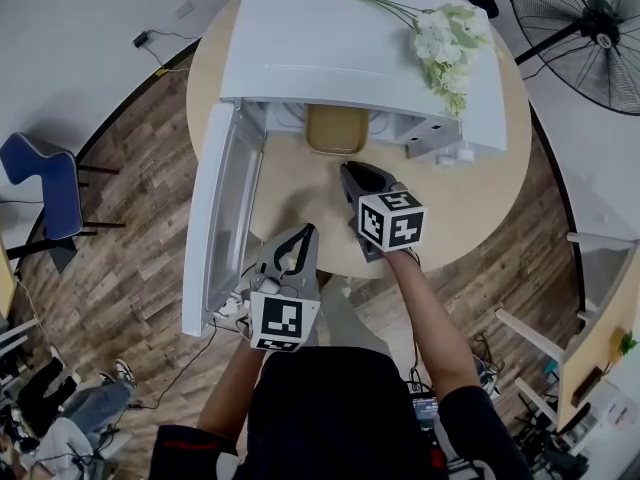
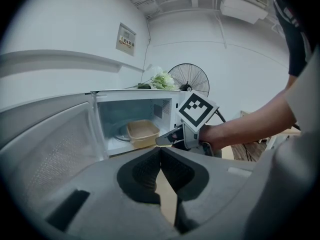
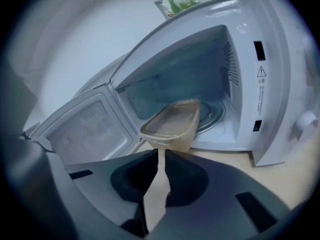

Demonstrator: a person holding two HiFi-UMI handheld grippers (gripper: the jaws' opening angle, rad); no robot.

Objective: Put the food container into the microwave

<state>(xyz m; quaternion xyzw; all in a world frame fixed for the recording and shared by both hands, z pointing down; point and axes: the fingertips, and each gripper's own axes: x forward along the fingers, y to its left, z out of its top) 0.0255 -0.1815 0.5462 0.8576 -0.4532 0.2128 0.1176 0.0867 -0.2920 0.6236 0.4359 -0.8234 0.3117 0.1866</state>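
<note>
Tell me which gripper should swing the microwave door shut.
Left, probably. The left gripper hangs beside the open door, near its free edge, jaws shut and empty. The right gripper sits before the cavity, by the food container, farther from the door.

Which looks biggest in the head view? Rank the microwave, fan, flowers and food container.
1. microwave
2. fan, though it is farther away and cut off by the frame
3. flowers
4. food container, partly hidden inside the microwave
</note>
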